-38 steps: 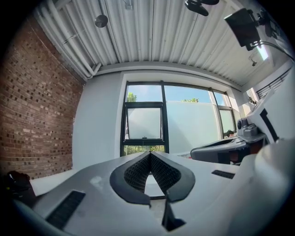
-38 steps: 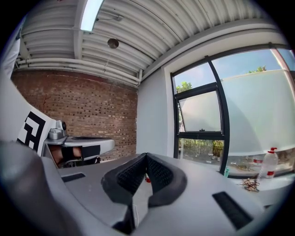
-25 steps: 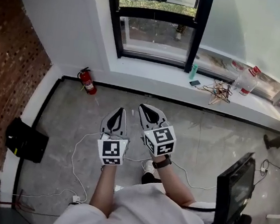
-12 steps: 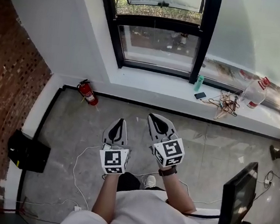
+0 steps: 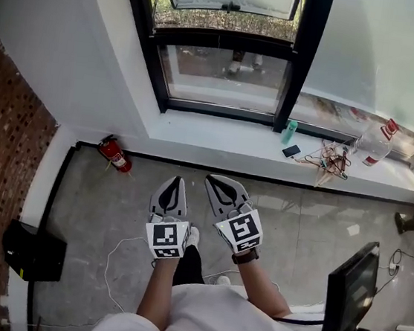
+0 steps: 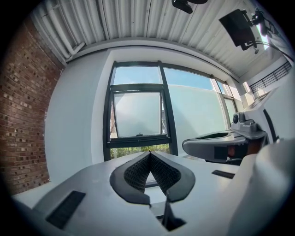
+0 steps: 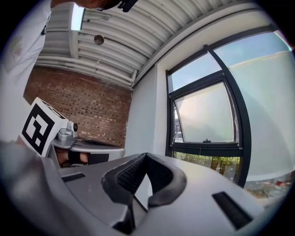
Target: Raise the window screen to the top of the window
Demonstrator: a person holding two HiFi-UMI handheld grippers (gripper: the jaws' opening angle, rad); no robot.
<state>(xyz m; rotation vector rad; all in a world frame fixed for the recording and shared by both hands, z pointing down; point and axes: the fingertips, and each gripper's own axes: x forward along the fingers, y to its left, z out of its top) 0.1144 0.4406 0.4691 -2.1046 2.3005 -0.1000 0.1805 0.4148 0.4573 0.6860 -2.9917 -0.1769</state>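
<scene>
The window (image 5: 221, 50) has a black frame above a white sill. Its frosted screen panel (image 6: 137, 113) sits in the upper part of the frame, with a small handle (image 5: 228, 7) on its lower edge. Greenery shows below the panel. In the right gripper view the panel (image 7: 205, 115) lies ahead and to the right. My left gripper (image 5: 174, 180) and right gripper (image 5: 213, 178) are side by side over the grey floor, well short of the sill. Both point level at the window. Each is shut with nothing between its jaws: left (image 6: 150, 153), right (image 7: 146, 155).
A red fire extinguisher (image 5: 111, 153) lies by the wall at the left. A black box (image 5: 31, 252) sits near the brick wall (image 5: 1, 136). On the sill are a green bottle (image 5: 290, 131), a phone (image 5: 292, 150), tangled wires (image 5: 331, 157) and a plastic bottle (image 5: 377, 142). A monitor (image 5: 345, 290) stands at the right.
Both grippers and the person have moved toward the window, which now fills more of the head view. Both grippers stay shut and empty.
</scene>
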